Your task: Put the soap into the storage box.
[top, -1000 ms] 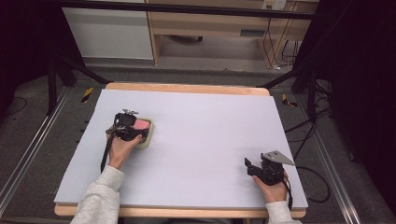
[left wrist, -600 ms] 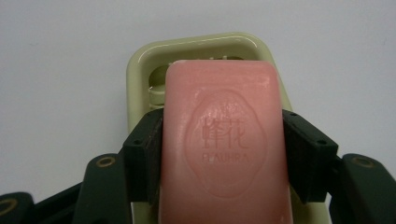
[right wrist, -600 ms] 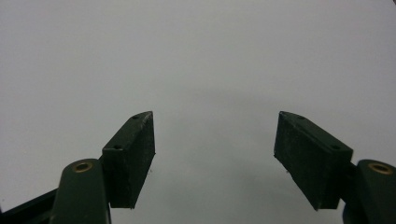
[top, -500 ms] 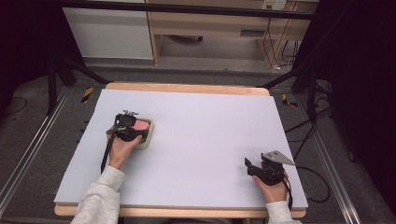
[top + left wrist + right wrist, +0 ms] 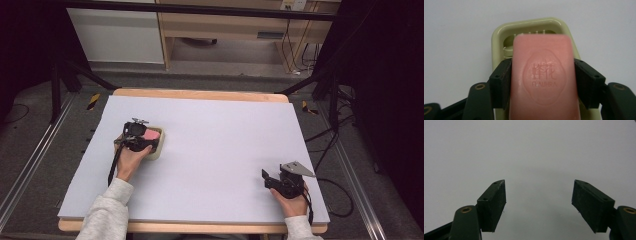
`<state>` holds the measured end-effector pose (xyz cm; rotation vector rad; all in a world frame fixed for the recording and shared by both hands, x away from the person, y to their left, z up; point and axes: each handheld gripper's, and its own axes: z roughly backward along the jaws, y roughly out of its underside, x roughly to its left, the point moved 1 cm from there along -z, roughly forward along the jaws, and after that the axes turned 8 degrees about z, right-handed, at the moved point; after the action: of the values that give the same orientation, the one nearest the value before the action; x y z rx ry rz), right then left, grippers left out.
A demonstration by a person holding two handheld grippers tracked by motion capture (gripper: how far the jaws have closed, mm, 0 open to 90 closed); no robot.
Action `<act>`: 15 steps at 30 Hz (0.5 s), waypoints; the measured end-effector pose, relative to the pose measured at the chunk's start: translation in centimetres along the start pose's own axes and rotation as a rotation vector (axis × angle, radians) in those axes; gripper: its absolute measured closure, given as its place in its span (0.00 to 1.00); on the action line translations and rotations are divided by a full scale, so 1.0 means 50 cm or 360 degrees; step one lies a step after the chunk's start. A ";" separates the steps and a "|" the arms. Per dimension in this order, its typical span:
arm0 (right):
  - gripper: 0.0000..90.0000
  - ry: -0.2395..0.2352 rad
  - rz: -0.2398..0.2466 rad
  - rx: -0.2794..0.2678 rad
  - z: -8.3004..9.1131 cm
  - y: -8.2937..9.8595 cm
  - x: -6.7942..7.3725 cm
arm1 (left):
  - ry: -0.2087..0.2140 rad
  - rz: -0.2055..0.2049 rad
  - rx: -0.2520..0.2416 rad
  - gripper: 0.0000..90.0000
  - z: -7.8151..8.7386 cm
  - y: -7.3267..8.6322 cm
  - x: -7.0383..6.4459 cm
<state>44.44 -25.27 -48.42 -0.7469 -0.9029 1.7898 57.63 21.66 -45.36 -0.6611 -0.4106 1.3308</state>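
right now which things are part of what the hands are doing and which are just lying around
In the job:
- pink soap bar, clamped between the left gripper fingers
- pale green soap dish under it

Just there:
- right gripper, open over bare table
- cabinet and cables on the floor beyond

A pink bar of soap (image 5: 544, 77), rectangular with rounded corners, lies flat with its stamped face up; an oval emblem with raised characters and the letters "FLAUHRA" is pressed into the top. It sits over a pale yellow-green soap dish (image 5: 499, 37) with rounded corners, whose ribbed inner floor shows past the bar's far end. The dish rests on the left part of the bench (image 5: 225, 135), and the bar's two long sides are touched by black pads.
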 end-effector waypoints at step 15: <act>0.31 0.0018 -0.0008 -0.0009 0.003 0.001 -0.004 | 0.0119 -0.0005 -0.0209 0.37 0.077 -0.005 0.005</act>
<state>44.36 -25.48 -48.37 -0.7572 -0.9017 1.7777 55.44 22.69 -42.33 -0.8166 -0.4406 1.2795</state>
